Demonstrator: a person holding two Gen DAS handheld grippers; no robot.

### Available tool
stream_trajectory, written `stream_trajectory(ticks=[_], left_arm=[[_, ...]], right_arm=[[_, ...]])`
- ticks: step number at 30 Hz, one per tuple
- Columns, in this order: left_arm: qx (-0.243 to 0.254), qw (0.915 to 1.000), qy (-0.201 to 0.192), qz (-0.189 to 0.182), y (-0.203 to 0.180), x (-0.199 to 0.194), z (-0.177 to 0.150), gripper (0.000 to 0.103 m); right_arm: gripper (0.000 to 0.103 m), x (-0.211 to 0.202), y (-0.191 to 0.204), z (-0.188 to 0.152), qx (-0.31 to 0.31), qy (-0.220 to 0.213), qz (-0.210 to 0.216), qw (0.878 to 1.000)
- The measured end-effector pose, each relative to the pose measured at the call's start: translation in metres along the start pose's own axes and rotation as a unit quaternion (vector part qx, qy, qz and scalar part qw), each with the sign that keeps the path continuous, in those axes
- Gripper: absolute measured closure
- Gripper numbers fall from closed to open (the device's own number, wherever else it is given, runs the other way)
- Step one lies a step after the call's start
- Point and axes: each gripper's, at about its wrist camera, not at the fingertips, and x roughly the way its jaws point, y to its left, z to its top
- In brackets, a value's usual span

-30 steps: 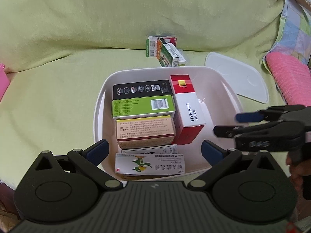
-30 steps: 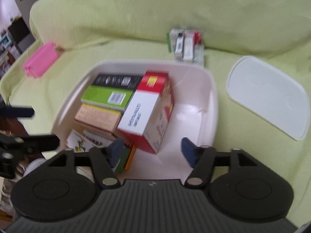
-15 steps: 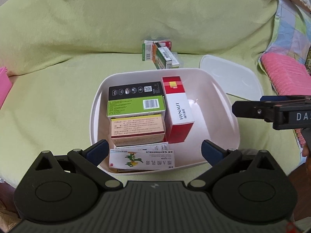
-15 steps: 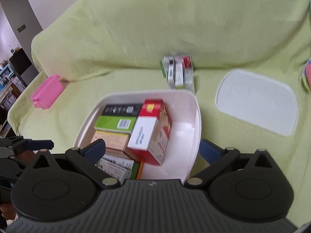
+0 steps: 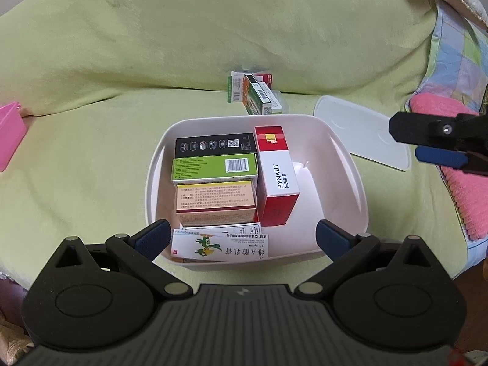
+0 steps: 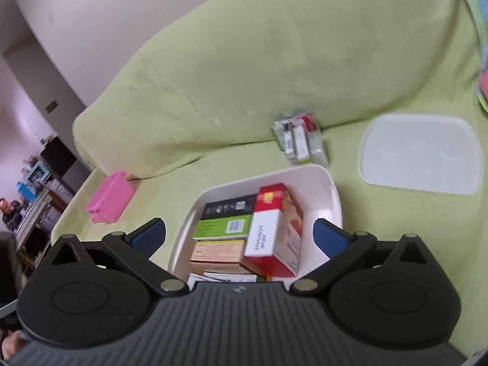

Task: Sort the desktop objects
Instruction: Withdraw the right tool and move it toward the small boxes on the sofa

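while both of your tools hang over the green-covered sofa (image 5: 91,167), neither one carries anything: your left gripper (image 5: 242,239) has its jaws spread wide, with the near edge of the white bin (image 5: 350,183) and the front boxes showing between the blue pads, and your right gripper (image 6: 239,238) is spread just as wide above the same bin (image 6: 331,192), empty-handed. from the left wrist view your right gripper (image 5: 433,145) juts in from the right edge, over the pink cushion (image 5: 463,189).

inside the bin, along the left side, you have three boxes lined up front to back: a black box (image 5: 215,145) at the far end, a green box (image 5: 215,167) next, then a tan box (image 5: 215,202). beside them stands the red and white box (image 5: 276,174) marked hynaut, touching the row. at the near wall a white box with a green bird (image 5: 219,248) leans on the rim, with another white box just behind it. the right half of the bin floor is bare.

beyond the bin, near the sofa back, a small cluster of boxes (image 5: 253,96) lies on the seat (image 6: 300,141). the translucent lid (image 6: 421,154) lies flat to the right of it, apart from the bin. a pink case (image 6: 109,198) sits well off to the left by the sofa arm. the right wrist view is blurred, so labels there cannot be read.
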Motion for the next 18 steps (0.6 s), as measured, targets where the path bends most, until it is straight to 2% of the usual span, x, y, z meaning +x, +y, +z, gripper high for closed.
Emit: stream_trajectory(ticks=[9,18], left_arm=[[-0.008,0.9995,-0.018,0.024,-0.002,-0.025,-0.02,0.001],[-0.005,0.9985,-0.045,0.03,-0.01,-0.043,-0.022,0.001]], right_arm=[[0.001,-0.007,0.015,-0.023,-0.054,0.0,-0.045,0.998],[0.001,-0.022,0.021,-0.025,-0.093,-0.036,-0.043,0.994]])
